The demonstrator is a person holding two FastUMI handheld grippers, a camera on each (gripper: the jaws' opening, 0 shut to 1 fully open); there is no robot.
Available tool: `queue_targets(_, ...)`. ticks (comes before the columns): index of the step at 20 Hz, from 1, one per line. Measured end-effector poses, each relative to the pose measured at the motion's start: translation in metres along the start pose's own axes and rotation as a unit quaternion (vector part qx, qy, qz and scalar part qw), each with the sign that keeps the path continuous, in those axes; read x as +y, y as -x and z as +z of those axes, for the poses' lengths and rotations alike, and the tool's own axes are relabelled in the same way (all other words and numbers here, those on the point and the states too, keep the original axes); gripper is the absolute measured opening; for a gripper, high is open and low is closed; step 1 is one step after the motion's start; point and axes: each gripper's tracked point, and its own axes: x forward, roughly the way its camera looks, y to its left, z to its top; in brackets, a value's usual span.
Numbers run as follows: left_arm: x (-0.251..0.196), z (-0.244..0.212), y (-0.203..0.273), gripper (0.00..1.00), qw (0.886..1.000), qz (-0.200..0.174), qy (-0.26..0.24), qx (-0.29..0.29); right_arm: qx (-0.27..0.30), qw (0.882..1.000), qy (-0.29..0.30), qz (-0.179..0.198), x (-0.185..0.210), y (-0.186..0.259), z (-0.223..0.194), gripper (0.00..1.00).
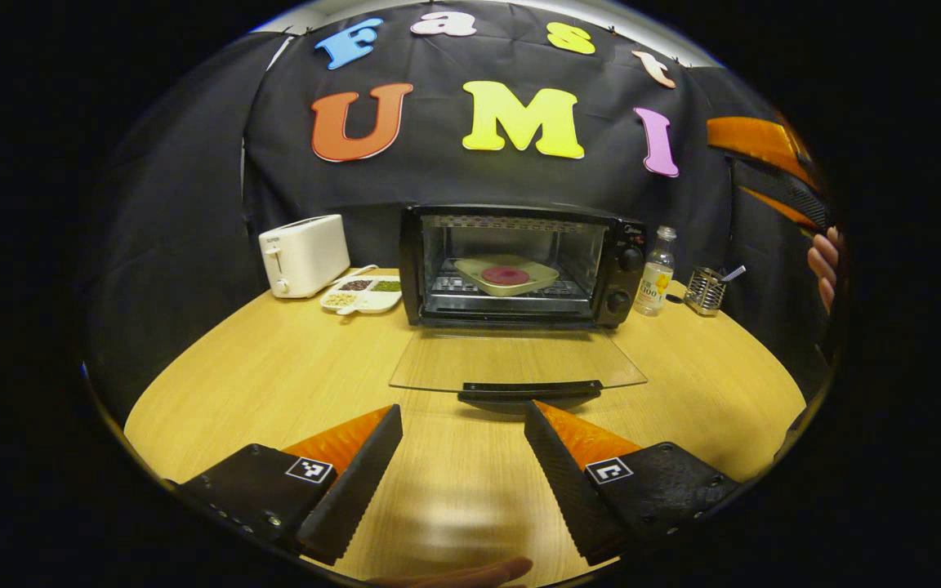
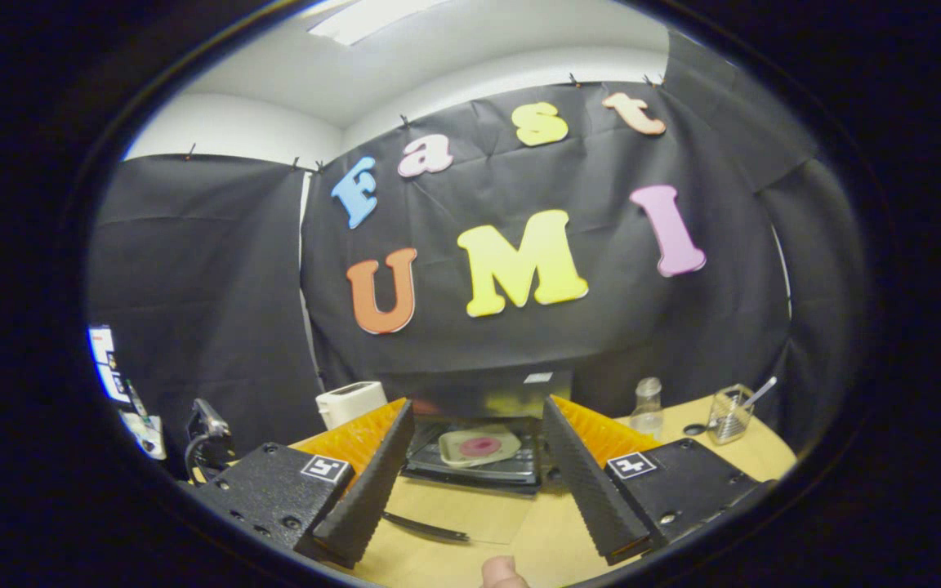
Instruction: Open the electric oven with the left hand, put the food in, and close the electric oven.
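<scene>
Left gripper view: our left tongs (image 1: pixel 462 457) gape wide, empty, just short of the door handle (image 1: pixel 529 390); the oven (image 1: pixel 519 265) lies open, food (image 1: pixel 506 275) on its rack.
Right gripper view: right tongs (image 2: pixel 474 482) wide apart, empty, raised above the table (image 2: pixel 552 547).
Step in hand: we judge closing remains; slip under the handle, lift evenly.

The right tool (image 2: pixel 470 474) hangs spread, empty, above the open oven (image 2: pixel 479 453).

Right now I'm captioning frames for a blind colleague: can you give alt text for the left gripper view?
An electric oven stands open on a wooden table, glass door folded flat, a plate of food on its rack. The open left gripper points at it; a toaster stands left, a bottle right.
</scene>
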Motion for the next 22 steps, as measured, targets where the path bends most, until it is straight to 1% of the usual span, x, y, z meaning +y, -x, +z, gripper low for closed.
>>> queue_targets(3, -0.018, -0.012, -0.017, 0.96, 0.999, -0.021, 0.000, 0.025, -0.028, 0.999, 0.032, -0.026, -0.024, 0.017, 0.028, 0.94)
queue_targets(4, -0.023, -0.015, -0.021, 0.96, 0.999, -0.025, 0.000, 0.034, -0.029, 0.998, 0.039, -0.037, -0.032, 0.023, 0.034, 1.00)
queue_targets(5, -0.028, -0.017, -0.024, 0.96, 0.999, -0.030, -0.001, 0.041, -0.027, 0.998, 0.041, -0.049, -0.041, 0.028, 0.038, 0.94)
queue_targets(6, -0.033, -0.017, -0.029, 0.96, 0.998, -0.034, -0.002, 0.046, -0.022, 0.997, 0.039, -0.059, -0.047, 0.032, 0.040, 0.94)
queue_targets(7, -0.036, -0.018, -0.034, 0.96, 0.998, -0.037, -0.005, 0.051, -0.018, 0.997, 0.032, -0.064, -0.053, 0.034, 0.041, 0.95)
queue_targets(9, -0.039, -0.021, -0.042, 0.96, 0.997, -0.036, -0.013, 0.061, -0.018, 0.998, 0.023, -0.061, -0.059, 0.037, 0.046, 0.95)
queue_targets(12, -0.043, -0.026, -0.051, 0.96, 0.996, -0.040, -0.010, 0.077, -0.025, 0.996, 0.033, -0.081, -0.081, 0.041, 0.051, 0.94)
queue_targets(16, -0.043, -0.028, -0.062, 0.96, 0.995, -0.036, -0.011, 0.093, -0.025, 0.994, 0.052, -0.090, -0.092, 0.049, 0.054, 0.95)
queue_targets(18, -0.043, -0.028, -0.066, 0.96, 0.995, -0.032, -0.009, 0.097, -0.033, 0.993, 0.058, -0.102, -0.101, 0.053, 0.060, 0.95)
queue_targets(19, -0.042, -0.031, -0.067, 0.96, 0.994, -0.031, -0.009, 0.105, -0.036, 0.992, 0.062, -0.106, -0.104, 0.055, 0.063, 1.00)
queue_targets(20, -0.042, -0.030, -0.066, 0.96, 0.994, -0.030, -0.011, 0.107, -0.038, 0.991, 0.064, -0.110, -0.106, 0.058, 0.065, 0.96)
queue_targets(22, -0.042, -0.027, -0.066, 0.96, 0.993, -0.028, -0.013, 0.110, -0.038, 0.991, 0.063, -0.109, -0.107, 0.062, 0.066, 0.96)
